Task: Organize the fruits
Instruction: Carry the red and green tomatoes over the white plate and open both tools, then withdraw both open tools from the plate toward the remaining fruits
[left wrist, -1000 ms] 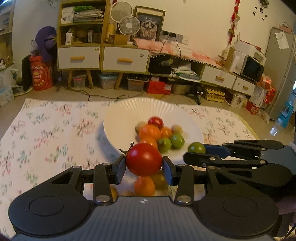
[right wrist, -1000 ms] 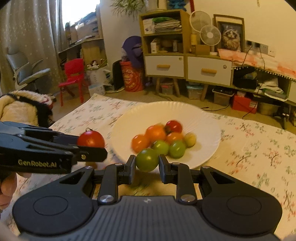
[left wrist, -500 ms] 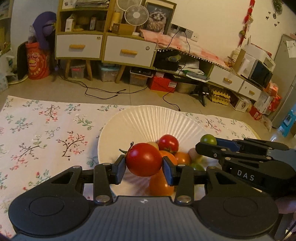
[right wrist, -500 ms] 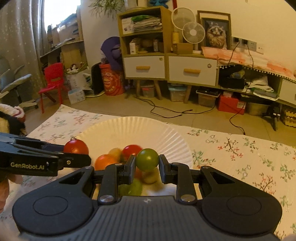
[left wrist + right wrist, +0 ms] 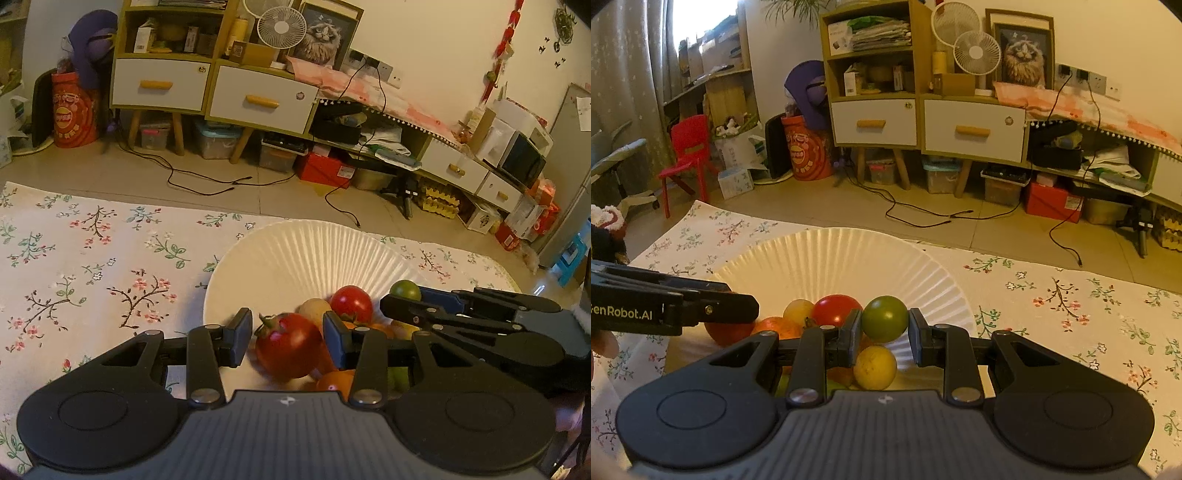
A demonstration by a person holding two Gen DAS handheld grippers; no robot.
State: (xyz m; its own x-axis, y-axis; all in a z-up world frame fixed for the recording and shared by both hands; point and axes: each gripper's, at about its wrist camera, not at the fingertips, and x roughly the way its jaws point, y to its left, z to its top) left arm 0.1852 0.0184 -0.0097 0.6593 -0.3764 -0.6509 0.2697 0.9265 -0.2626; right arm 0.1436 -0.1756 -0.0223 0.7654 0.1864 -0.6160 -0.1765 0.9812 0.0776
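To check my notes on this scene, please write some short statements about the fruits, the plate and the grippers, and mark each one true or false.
1. The right gripper is shut on a round green tomato. True.
2. The white fluted paper plate lies on a flower-printed cloth. True.
3. The plate is empty. False: several tomatoes lie in it.
4. The tomato between the left gripper fingers is yellow. False: it is a round red tomato.

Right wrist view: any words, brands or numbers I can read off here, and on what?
"enRobot.AI" on the side of the left gripper; its first letter is cut off by the picture's edge.
Print on the red bucket by the cabinet: too blurred to read.
Labels on the boxes on the shelf: too small to read.
Nothing readable on the paper plate or the green tomato.
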